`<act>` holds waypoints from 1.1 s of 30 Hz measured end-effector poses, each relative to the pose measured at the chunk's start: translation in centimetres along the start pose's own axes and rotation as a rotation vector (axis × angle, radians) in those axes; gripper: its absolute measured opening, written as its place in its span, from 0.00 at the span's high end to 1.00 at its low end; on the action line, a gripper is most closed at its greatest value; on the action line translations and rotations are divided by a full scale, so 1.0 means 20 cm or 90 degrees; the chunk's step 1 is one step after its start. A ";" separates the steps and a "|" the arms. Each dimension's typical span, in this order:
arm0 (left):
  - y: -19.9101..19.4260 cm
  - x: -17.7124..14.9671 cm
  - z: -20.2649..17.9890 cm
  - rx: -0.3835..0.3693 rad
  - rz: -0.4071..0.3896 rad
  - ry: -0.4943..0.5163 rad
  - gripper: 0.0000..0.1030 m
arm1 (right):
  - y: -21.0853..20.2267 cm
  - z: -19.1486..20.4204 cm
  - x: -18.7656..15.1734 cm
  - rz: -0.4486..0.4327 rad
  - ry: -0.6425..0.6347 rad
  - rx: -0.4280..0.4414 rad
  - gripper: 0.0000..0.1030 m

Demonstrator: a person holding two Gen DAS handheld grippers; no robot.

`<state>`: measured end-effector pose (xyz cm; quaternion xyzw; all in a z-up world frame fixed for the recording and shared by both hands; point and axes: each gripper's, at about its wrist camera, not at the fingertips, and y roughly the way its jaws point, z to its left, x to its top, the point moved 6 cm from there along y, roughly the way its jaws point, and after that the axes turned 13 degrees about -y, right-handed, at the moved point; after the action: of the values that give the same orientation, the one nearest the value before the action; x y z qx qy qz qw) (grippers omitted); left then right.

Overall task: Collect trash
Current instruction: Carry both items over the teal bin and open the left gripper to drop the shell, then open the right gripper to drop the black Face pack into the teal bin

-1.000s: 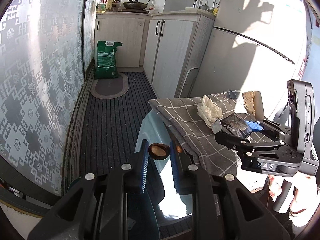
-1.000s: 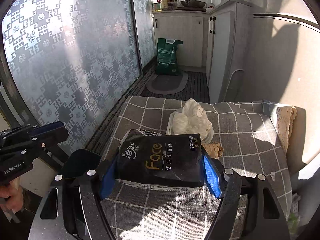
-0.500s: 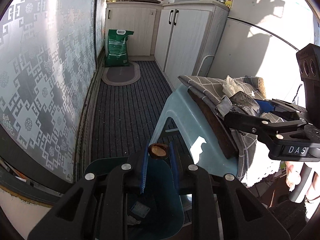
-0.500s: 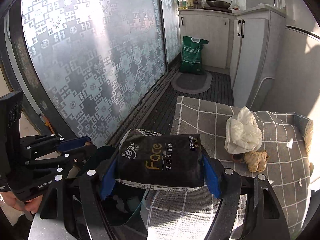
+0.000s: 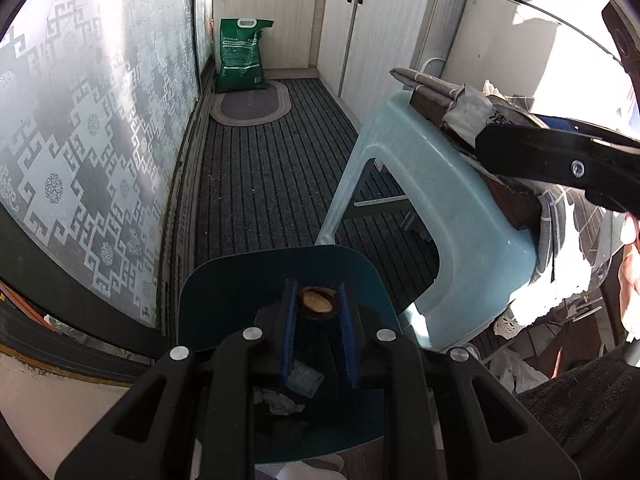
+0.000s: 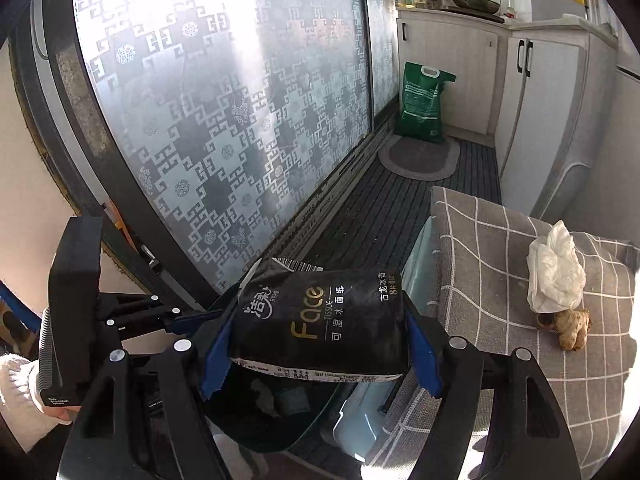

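Note:
My left gripper [image 5: 317, 305] is shut on a small brown nut shell [image 5: 316, 303] and holds it over the open dark teal trash bin [image 5: 224, 288], which has scraps inside. My right gripper [image 6: 320, 344] is shut on a black tissue packet [image 6: 320, 320] marked "Face" and holds it above the same bin [image 6: 260, 420]. The left gripper's body [image 6: 76, 304] shows at the left of the right wrist view. A crumpled white tissue [image 6: 554, 276] and a piece of ginger [image 6: 574, 326] lie on the grey checked cloth [image 6: 500, 280].
The cloth covers a light blue plastic stool [image 5: 460, 216] right of the bin. A frosted patterned sliding door [image 5: 80, 140] runs along the left. A green sack [image 5: 240, 56], an oval mat [image 5: 250, 108] and white cabinets [image 5: 380, 28] stand at the far end.
Both grippers have moved left and down from the stool to above the bin, each still holding its item. The bin now sits directly under both.

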<state>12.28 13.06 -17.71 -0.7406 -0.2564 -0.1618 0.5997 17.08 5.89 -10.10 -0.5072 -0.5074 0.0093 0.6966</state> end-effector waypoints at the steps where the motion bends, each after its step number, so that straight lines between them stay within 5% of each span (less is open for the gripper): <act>1: 0.02 -0.02 0.01 0.006 0.005 0.005 0.78 | 0.01 0.01 0.00 0.002 -0.003 0.002 0.28; 33: 0.26 -0.33 0.25 0.050 0.138 -0.016 0.76 | 0.32 0.24 -0.11 0.126 -0.056 0.052 0.28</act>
<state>9.49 15.93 -26.73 -0.7420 -0.1883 -0.0765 0.6388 15.80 11.29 -16.33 -0.5249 -0.4842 0.1213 0.6894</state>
